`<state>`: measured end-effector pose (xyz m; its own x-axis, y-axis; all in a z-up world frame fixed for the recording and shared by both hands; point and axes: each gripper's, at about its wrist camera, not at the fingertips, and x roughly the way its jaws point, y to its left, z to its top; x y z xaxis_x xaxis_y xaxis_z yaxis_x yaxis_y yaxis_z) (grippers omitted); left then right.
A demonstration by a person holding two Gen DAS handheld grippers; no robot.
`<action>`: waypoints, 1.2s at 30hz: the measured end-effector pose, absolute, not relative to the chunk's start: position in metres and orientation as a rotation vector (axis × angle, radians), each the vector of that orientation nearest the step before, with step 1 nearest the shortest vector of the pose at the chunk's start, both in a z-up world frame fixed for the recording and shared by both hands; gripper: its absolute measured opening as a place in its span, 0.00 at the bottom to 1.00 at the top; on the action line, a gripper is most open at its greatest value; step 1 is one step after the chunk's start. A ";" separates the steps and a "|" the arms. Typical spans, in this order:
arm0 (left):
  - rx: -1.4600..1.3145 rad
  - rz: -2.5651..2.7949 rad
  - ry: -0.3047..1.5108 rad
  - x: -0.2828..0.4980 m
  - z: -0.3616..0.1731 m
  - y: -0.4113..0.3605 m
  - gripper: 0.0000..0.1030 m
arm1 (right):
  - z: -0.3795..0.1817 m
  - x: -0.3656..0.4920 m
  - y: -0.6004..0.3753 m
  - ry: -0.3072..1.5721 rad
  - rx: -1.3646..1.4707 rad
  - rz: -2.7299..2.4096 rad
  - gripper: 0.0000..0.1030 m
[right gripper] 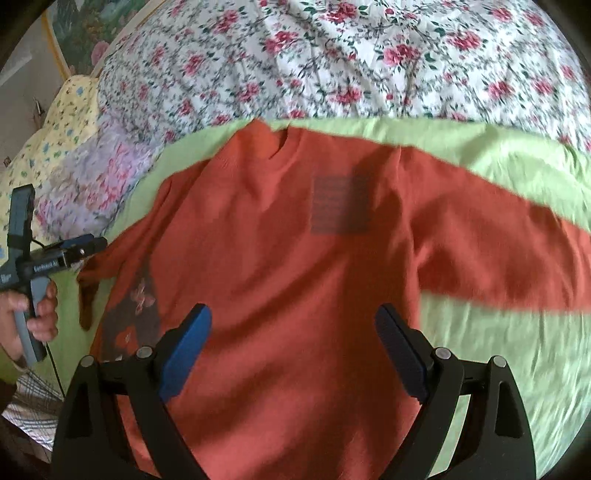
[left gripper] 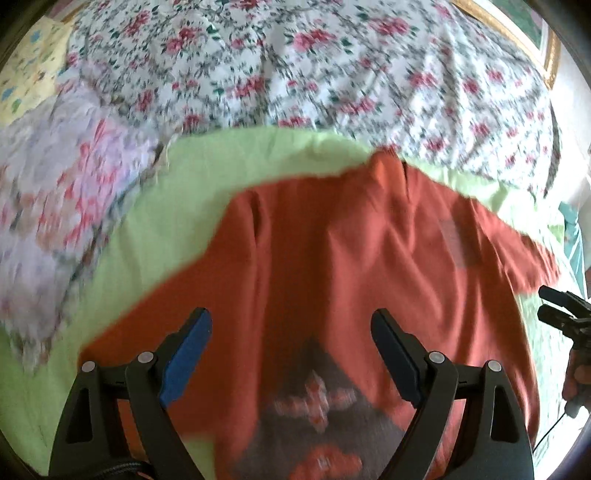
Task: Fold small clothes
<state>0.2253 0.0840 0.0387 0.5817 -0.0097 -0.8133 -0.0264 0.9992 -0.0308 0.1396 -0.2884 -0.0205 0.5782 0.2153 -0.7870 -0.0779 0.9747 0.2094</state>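
An orange long-sleeved shirt [right gripper: 295,258] lies spread on a light green sheet [right gripper: 498,350], collar at the far side, a dark printed square on its chest. Its right sleeve [right gripper: 498,251] stretches out to the right. The left side is folded over, showing a dark patterned patch [left gripper: 317,402]. My left gripper [left gripper: 291,354] hovers open above the shirt [left gripper: 332,258] near that patch, nothing between its fingers. My right gripper [right gripper: 293,350] is open over the shirt's lower body. Each gripper shows at the edge of the other's view: the left gripper [right gripper: 88,245] and the right gripper [left gripper: 554,306].
The green sheet [left gripper: 184,206] lies on a bed with a rose-patterned white cover [right gripper: 351,59]. A pale purple flowered cloth [left gripper: 55,192] and a yellow flowered pillow [right gripper: 59,122] sit at the left. A gold-framed picture [left gripper: 532,33] is behind the bed. A hand [right gripper: 40,314] holds the left gripper's handle.
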 end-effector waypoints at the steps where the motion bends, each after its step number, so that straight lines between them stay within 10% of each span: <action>1: -0.038 0.011 0.953 0.240 0.040 0.089 0.86 | -0.018 0.150 -0.294 0.934 0.153 0.170 0.88; 21: -0.001 0.002 1.121 0.434 -0.038 0.138 0.85 | -0.055 0.358 -0.382 0.974 0.118 0.105 0.88; 24: 0.044 -0.038 1.115 0.433 -0.043 0.129 0.49 | -0.067 0.371 -0.376 1.004 0.071 0.123 0.87; 26: 0.084 -0.081 1.122 0.431 -0.044 0.119 0.07 | -0.078 0.377 -0.370 1.050 0.045 0.161 0.47; 28: 0.157 -0.097 1.093 0.424 -0.039 0.110 0.07 | -0.088 0.379 -0.367 1.100 0.031 0.171 0.14; 36: 0.238 0.084 0.986 0.426 0.002 0.157 0.06 | -0.031 0.354 -0.395 0.935 0.043 0.103 0.08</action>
